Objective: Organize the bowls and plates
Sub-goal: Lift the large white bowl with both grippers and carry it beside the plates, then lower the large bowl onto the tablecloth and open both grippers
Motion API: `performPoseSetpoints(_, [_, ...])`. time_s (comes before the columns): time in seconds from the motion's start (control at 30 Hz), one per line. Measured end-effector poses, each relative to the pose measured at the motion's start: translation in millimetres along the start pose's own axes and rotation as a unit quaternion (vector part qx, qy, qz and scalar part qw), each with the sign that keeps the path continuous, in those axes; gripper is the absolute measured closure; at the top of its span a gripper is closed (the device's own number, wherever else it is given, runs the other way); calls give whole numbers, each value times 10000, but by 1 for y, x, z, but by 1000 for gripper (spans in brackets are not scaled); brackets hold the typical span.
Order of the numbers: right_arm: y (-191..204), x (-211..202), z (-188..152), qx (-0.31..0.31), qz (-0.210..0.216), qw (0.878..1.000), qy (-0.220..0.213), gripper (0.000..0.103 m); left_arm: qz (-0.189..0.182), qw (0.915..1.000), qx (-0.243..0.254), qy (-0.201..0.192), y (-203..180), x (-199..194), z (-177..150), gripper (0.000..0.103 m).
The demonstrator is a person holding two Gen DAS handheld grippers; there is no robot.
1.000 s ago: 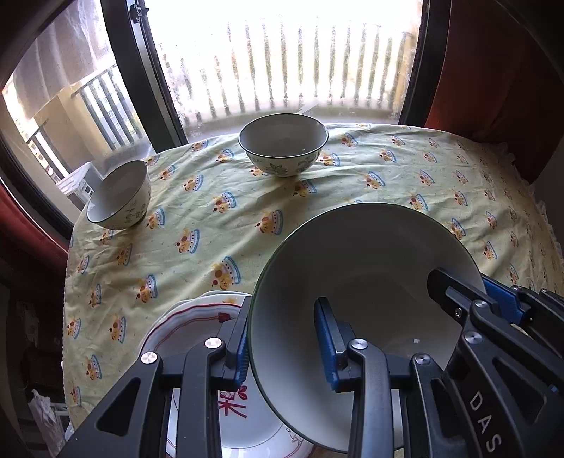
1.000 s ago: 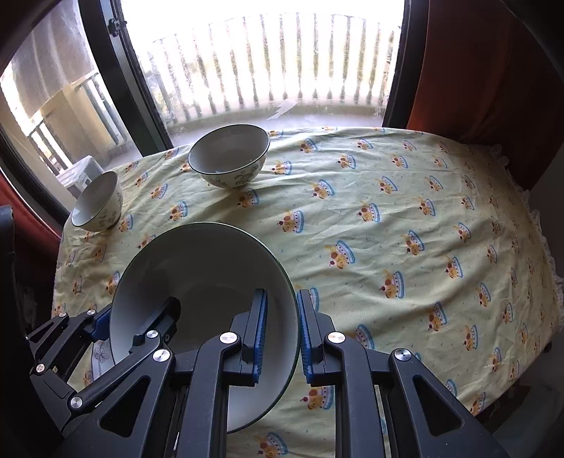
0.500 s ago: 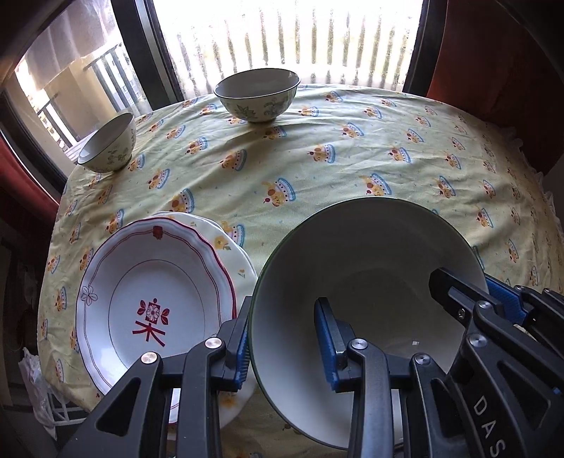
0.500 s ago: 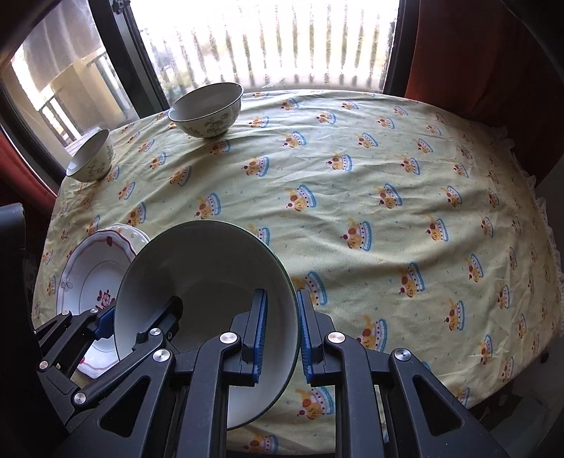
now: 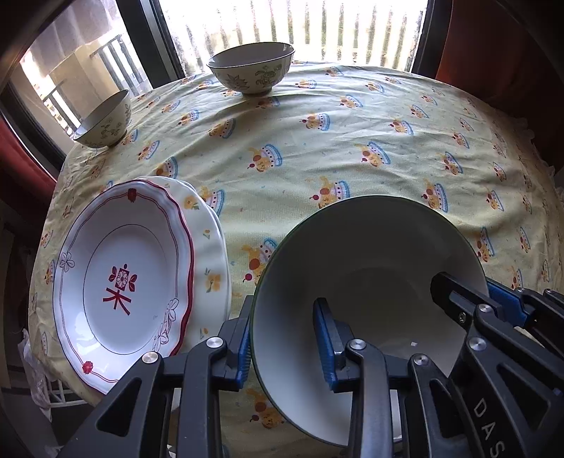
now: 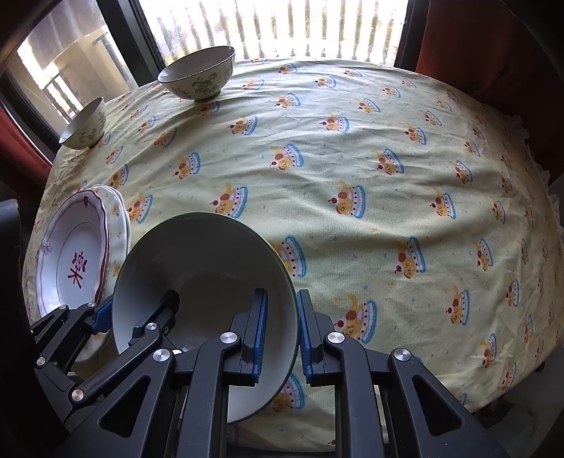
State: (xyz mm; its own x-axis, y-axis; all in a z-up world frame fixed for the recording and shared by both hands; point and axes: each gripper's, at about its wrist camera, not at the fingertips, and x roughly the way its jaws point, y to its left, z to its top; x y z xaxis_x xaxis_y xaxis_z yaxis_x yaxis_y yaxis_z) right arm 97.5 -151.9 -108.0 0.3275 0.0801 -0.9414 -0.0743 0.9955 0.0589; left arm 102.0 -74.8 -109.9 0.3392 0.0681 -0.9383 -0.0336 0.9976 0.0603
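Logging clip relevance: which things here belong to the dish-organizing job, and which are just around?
Job: big bowl, held by left gripper and right gripper; plate stack; medium bowl; small bowl.
Around: tablecloth, window, curtain.

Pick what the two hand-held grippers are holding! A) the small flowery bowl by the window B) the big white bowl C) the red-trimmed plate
B: the left hand-held gripper and the right hand-held gripper each pinch a side of the big white bowl's rim.
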Motion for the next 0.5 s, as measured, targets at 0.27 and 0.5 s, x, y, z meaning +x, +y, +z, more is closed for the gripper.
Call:
performPoseSetpoints(0.27, [-1, 2, 0, -115, 9, 9999, 59, 83, 202, 9998, 45, 26, -3, -2, -2, 71])
performPoseSetpoints(0.5, [-2, -7, 0, -106, -42, 9999, -46, 82, 238, 9996, 109, -108, -3, -13, -1, 38])
